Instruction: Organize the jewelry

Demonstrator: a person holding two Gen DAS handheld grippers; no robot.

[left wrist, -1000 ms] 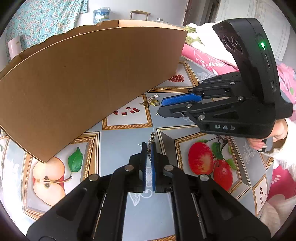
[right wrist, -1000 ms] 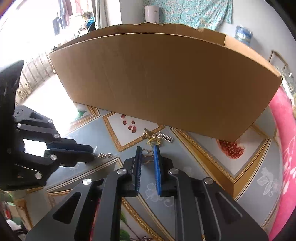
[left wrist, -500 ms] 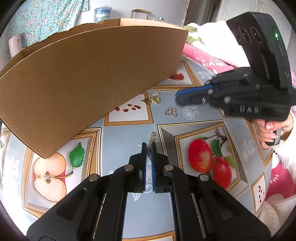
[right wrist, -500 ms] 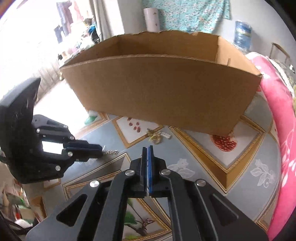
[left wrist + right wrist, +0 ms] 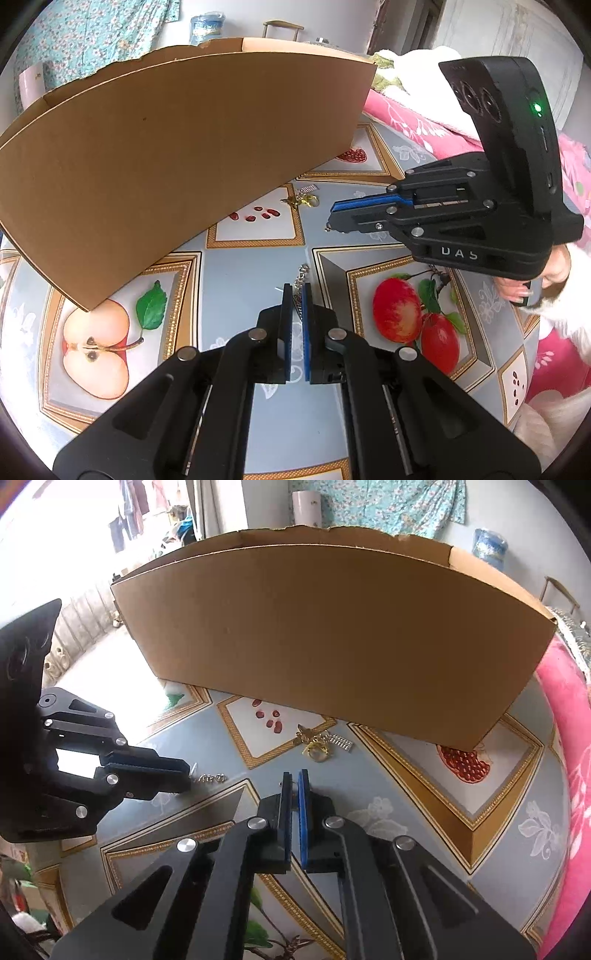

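The left gripper is clamped on a silver chain; the chain's free end runs out past the blue pads onto the fruit-printed tablecloth, toward the cardboard box at the table's far edge; from the right wrist view the same chain trails from the left tips across the cloth

The right gripper has just been closing — its jaws now stand pressed together, with a small ring-like piece pinched at the tips, too small to make out clearly; in the left wrist view a tiny bit shows at its tips

A cluster of gold jewelry and a small silver comb-like piece lie just ahead of the right gripper — apart from it, close to the box's near wall
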